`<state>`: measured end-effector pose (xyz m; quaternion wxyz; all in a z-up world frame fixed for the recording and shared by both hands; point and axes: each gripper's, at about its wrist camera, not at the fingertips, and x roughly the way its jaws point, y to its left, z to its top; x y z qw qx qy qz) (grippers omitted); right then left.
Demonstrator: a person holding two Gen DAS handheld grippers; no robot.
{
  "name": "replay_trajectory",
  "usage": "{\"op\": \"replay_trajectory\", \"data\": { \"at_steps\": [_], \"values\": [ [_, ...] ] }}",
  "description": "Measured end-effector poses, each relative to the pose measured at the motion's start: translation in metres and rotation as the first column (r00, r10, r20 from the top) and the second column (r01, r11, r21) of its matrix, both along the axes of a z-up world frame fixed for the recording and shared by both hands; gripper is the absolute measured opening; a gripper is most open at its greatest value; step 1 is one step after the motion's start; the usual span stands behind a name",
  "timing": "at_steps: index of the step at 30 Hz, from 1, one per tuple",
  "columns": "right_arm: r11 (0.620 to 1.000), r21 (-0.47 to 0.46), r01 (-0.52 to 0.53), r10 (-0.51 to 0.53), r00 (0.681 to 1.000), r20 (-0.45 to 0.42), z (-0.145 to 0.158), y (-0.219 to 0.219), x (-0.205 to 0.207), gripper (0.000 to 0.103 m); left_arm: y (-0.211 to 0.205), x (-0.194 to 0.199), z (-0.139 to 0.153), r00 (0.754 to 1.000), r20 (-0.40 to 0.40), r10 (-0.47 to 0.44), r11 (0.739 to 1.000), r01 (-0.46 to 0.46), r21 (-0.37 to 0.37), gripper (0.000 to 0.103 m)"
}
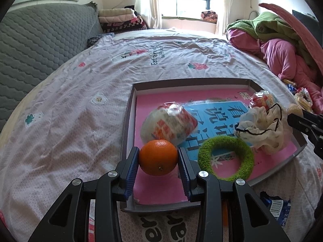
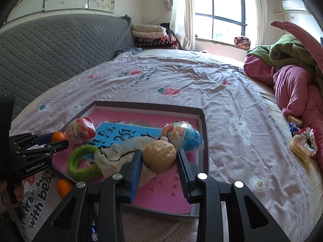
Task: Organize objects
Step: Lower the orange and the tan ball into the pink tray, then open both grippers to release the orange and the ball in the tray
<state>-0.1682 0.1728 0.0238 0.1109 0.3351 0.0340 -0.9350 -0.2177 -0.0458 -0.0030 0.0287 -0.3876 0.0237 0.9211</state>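
Observation:
A shallow box (image 1: pixel 129 109) lined with a pink book lies on the bed. My left gripper (image 1: pixel 158 153) is shut on an orange (image 1: pixel 158 159), held over the box's near left corner. In the box lie a wrapped red-and-white snack (image 1: pixel 169 123), a green fuzzy ring (image 1: pixel 226 157) and a white scrunchie (image 1: pixel 262 129). My right gripper (image 2: pixel 159 154) is shut on a tan round bun (image 2: pixel 159 156) above the box's near right part (image 2: pixel 203 125). Behind the bun lies a blue-and-orange snack pack (image 2: pixel 185 135). The left gripper (image 2: pixel 60 139) shows at the left.
A second orange (image 2: pixel 64 187) lies on the sheet left of the box. Snack packets and a scrunchie (image 2: pixel 302 143) sit by the pink and green clothes pile (image 2: pixel 292 76) on the right. A grey headboard (image 2: pixel 50 50) runs along the left. A blue packet (image 1: pixel 280 207) lies near the front.

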Motion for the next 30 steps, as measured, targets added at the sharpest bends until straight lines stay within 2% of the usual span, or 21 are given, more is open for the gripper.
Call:
{"op": "replay_trajectory", "data": {
  "at_steps": [14, 30],
  "values": [
    [0.999, 0.035, 0.022, -0.025, 0.996, 0.084, -0.019, 0.001, -0.009, 0.035, 0.006, -0.005, -0.009, 1.0, 0.023, -0.01, 1.0, 0.01, -0.01, 0.039],
    [0.997, 0.072, 0.025, -0.034, 0.992, 0.123, -0.031, -0.006, -0.013, 0.035, 0.01, -0.005, -0.011, 1.0, 0.025, -0.018, 1.0, 0.019, -0.024, 0.039]
  ]
}}
